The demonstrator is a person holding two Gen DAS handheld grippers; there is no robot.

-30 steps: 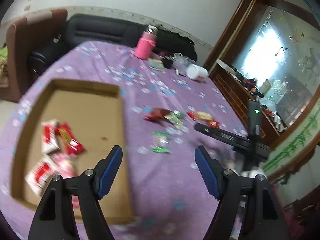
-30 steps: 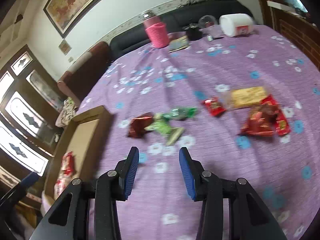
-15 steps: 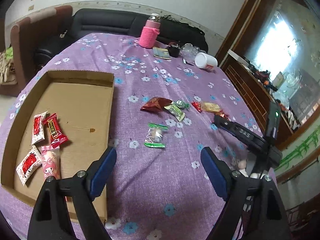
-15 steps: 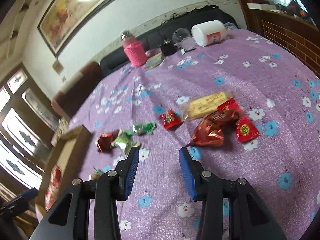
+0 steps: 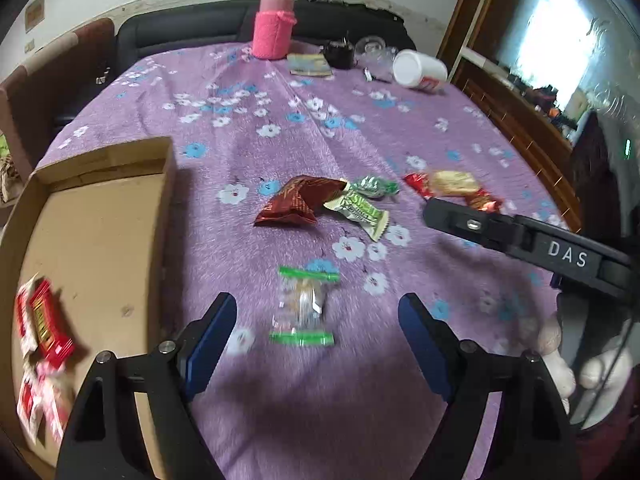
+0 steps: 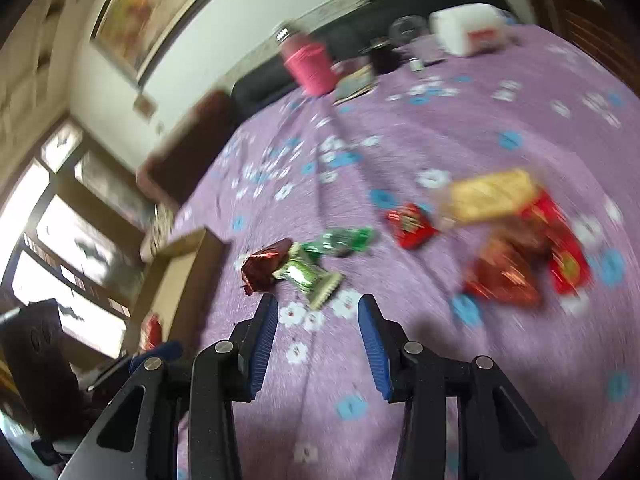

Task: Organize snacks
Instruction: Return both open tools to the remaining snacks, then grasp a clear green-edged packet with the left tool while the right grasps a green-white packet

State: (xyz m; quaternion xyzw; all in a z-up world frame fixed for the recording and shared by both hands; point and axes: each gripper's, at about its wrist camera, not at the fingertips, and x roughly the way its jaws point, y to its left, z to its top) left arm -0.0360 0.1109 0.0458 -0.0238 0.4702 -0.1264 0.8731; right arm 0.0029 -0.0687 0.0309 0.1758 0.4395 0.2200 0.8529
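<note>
While your left gripper [image 5: 318, 320] hangs over the purple-clothed bench [image 5: 248, 128], its fingers [image 5: 212, 332] stand spread and have just been closing slightly, touching nothing. Left of them lies the cardboard tray [image 5: 100, 236] with red snack packets [image 5: 44, 320] inside. Between the fingers, slightly ahead, rests a clear candy packet with green ends [image 5: 304, 304]. Beyond it lie a dark red wrapper [image 5: 296, 204] and a green wrapper [image 5: 360, 208], touching. Your right gripper [image 6: 318, 324] holds its fingers [image 6: 264, 336] partly spread and empty, the green wrapper just ahead; farther right, blurred, lie a yellow biscuit pack [image 6: 492, 196] and red packets [image 6: 516, 264].
</note>
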